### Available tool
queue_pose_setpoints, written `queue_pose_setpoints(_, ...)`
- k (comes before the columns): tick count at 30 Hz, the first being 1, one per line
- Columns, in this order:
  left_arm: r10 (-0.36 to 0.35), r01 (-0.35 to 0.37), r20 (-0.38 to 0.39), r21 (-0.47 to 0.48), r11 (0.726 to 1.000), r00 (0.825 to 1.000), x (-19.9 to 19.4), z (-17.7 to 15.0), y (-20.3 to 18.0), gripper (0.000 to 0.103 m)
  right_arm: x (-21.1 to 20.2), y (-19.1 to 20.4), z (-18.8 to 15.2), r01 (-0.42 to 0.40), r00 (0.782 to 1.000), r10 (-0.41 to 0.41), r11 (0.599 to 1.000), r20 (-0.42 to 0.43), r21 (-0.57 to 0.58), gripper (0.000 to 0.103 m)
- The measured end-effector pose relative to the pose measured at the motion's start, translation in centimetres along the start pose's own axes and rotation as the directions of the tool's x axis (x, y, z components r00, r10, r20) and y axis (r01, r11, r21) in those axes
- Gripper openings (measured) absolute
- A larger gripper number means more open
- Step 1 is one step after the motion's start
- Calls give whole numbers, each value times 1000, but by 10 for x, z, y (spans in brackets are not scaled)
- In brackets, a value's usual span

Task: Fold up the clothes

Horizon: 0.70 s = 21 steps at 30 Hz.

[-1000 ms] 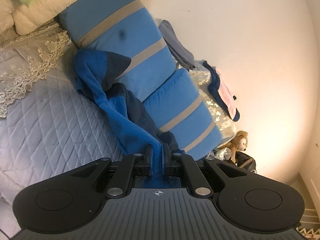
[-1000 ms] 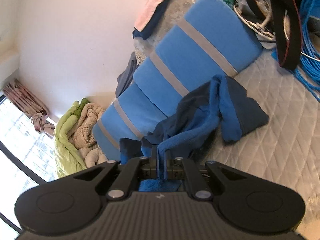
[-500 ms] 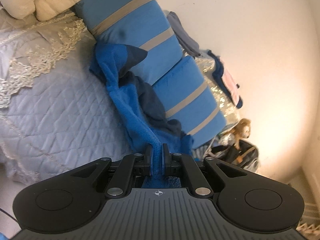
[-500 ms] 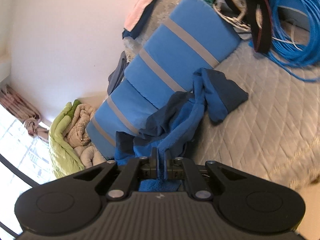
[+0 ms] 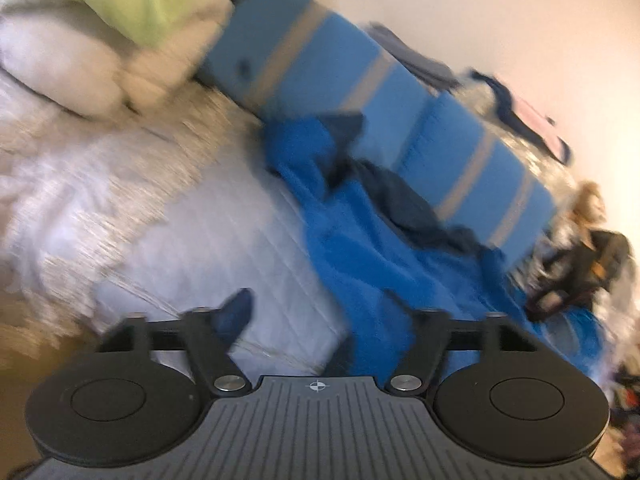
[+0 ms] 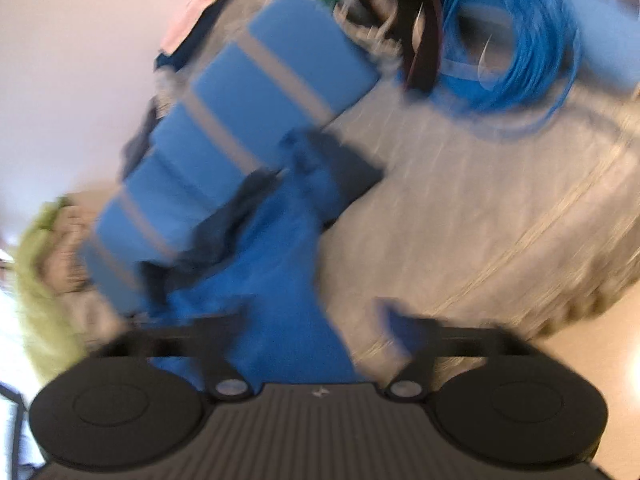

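A blue fleece garment (image 5: 360,240) with dark navy panels lies stretched across the quilted bed (image 5: 192,240), its far end against a blue cushion with grey stripes (image 5: 384,92). My left gripper (image 5: 320,320) is open, its jaws wide apart, with the garment's near edge lying between them. In the right wrist view the same garment (image 6: 280,264) runs toward me. My right gripper (image 6: 320,328) is open too, fingers spread, the cloth lying loose between them. Both views are motion-blurred.
White and green bedding (image 5: 120,12) is piled at the bed's head. A coil of blue cable (image 6: 516,40) and dark straps (image 6: 420,20) lie on the bed at its other end. A plush toy (image 5: 588,208) and bags sit past the cushion by the wall.
Both grippers were shut on the garment's edge and have now opened wide, letting it go. The garment now lies more spread on the bed. Both cameras are moving fast.
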<state>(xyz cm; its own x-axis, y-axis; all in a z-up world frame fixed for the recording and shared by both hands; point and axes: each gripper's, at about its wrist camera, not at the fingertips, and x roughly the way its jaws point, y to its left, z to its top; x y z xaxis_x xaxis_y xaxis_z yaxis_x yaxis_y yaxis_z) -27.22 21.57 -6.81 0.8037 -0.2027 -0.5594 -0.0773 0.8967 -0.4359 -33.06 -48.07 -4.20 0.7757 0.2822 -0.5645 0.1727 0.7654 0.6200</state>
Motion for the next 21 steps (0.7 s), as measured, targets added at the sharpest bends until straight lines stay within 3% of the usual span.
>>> queue_pose_setpoints(4, 131, -128, 24, -79, 989, 991, -12, 17, 10, 78, 1, 35, 25, -12, 997, 19, 996, 73, -86, 102)
queue_pose_setpoints(10, 111, -98, 60, -179, 979, 992, -29, 43, 17, 78, 15, 109, 56, -41, 987, 80, 963, 136, -268, 102)
queue_pose_setpoints(16, 51, -43, 100, -84, 996, 994, -41, 66, -10, 78, 25, 163, 81, -79, 984, 129, 933, 120, -351, 102)
queue_pose_setpoints(21, -1, -1, 73, 37, 999, 997, -59, 100, -33, 78, 5, 194, 107, -89, 982, 152, 898, 114, -431, 102)
